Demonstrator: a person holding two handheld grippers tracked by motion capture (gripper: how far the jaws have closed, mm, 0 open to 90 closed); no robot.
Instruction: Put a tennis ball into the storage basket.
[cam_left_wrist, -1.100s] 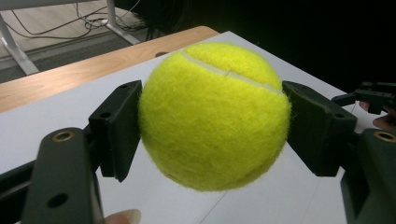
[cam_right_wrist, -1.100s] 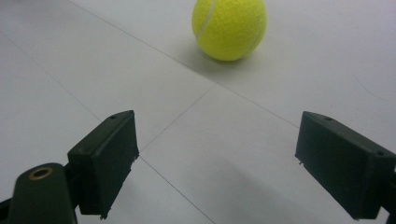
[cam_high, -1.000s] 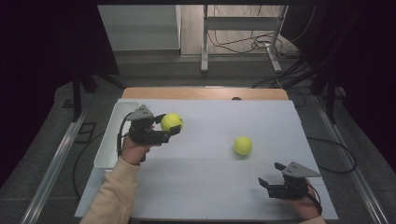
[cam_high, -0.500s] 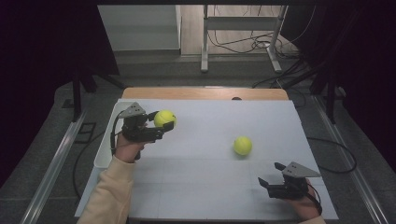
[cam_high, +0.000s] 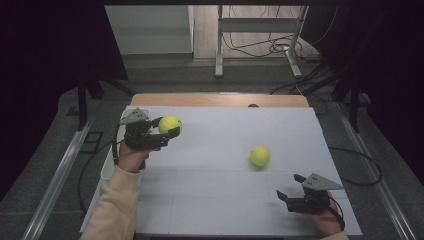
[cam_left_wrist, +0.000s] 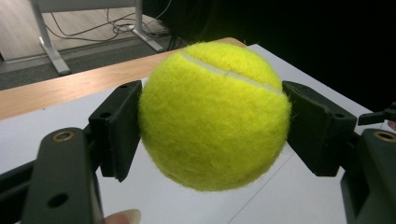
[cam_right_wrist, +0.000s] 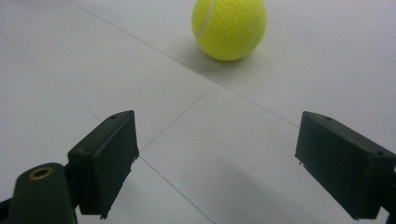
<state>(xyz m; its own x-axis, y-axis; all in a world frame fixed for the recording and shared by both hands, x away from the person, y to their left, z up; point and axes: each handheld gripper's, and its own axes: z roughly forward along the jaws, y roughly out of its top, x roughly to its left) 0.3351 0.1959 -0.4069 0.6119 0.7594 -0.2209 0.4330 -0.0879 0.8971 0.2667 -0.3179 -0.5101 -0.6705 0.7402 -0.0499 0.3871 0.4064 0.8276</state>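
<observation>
Item 1. Left gripper (cam_high: 167, 131), raised over the left edge of the white table (cam_high: 215, 200): jaws closed on a yellow tennis ball (cam_high: 170, 124), one pad pressed to each side of it. In the left gripper view the held tennis ball (cam_left_wrist: 212, 114) sat squarely between the pads and clear of the surface below. A white bin (cam_high: 107, 167) hung at the table's edge just behind and below this gripper

Item 2. Second tennis ball (cam_high: 260, 156), loose on the table, well right of the left gripper and just ahead of the right one

Item 3. Right gripper (cam_high: 291, 190), low over the near right corner: jaws wide apart, nothing between them. In the right gripper view the loose ball (cam_right_wrist: 229, 28) lay straight ahead beyond the pads

Step judged in hand: carrying the gripped ball, likely toward the bin. Next move would call for bringing it over the bin's opening before parting the jaws

Orientation: a ball has no long axis and points nowhere; the held one's white seam ran across its top, slanting down toward the right pad
</observation>
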